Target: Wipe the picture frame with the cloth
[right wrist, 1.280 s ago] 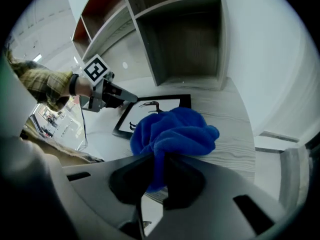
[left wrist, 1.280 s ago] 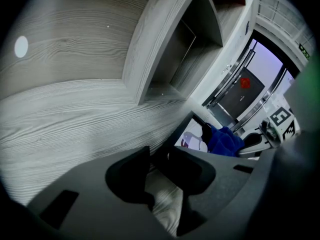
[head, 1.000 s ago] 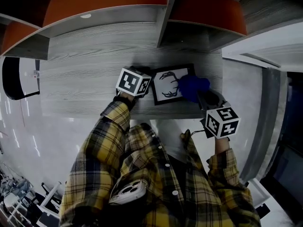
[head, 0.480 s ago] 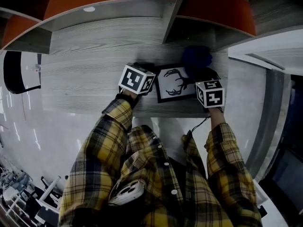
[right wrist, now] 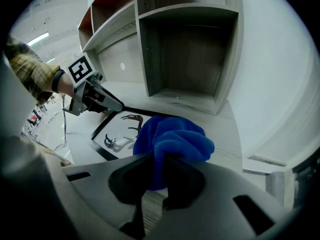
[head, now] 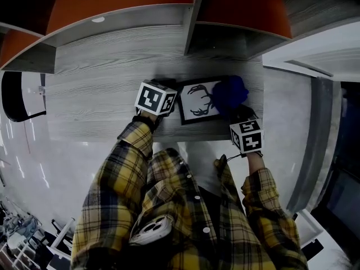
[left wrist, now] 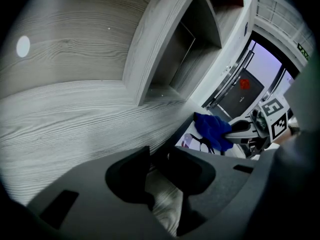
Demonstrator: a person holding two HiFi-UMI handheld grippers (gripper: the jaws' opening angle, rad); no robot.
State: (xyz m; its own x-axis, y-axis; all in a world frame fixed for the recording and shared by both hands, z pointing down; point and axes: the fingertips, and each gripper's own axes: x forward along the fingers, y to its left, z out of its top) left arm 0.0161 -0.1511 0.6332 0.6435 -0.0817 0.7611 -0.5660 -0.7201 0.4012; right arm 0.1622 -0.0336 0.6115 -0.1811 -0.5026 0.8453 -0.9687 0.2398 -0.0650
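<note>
Pinching the blue cloth (right wrist: 172,139), the right gripper (right wrist: 157,159) holds it over the right side of the picture frame (head: 197,103) on the tabletop (head: 101,94). The left gripper (left wrist: 159,156) clamps the frame's left edge. Dragging hard could slide the frame free or tug the cloth loose.

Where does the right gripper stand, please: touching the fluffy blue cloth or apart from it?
Touching. The right gripper view shows the right gripper with its jaws closed on the fluffy blue cloth.
</note>
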